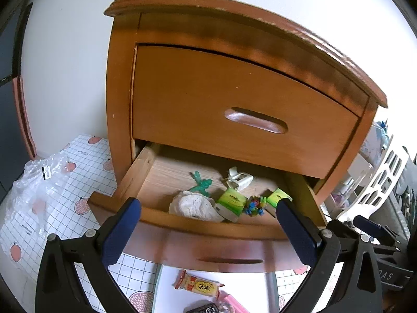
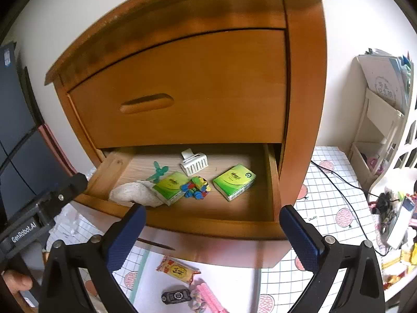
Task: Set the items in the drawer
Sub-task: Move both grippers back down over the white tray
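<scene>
The lower drawer (image 1: 146,172) (image 2: 273,180) of a wooden nightstand stands pulled out. Inside lie two green tissue packs (image 1: 232,199) (image 2: 234,181), a white cloth (image 1: 192,204) (image 2: 135,193), a white clip (image 1: 239,178) (image 2: 195,165), a green toy (image 1: 200,182) (image 2: 159,170) and small coloured pieces (image 1: 254,204) (image 2: 196,186). On the floor in front rest a snack packet (image 1: 198,284) (image 2: 177,270), a black key fob (image 2: 176,296) and a pink item (image 2: 208,297). My left gripper (image 1: 208,232) and right gripper (image 2: 212,237) hover open and empty before the drawer front.
The upper drawer (image 1: 255,120) is closed. A crumpled plastic bag (image 1: 44,180) lies on the checked mat (image 1: 86,214) at the left. A white rack (image 2: 375,130) with papers, a black cable (image 2: 344,198) and clutter stand at the right.
</scene>
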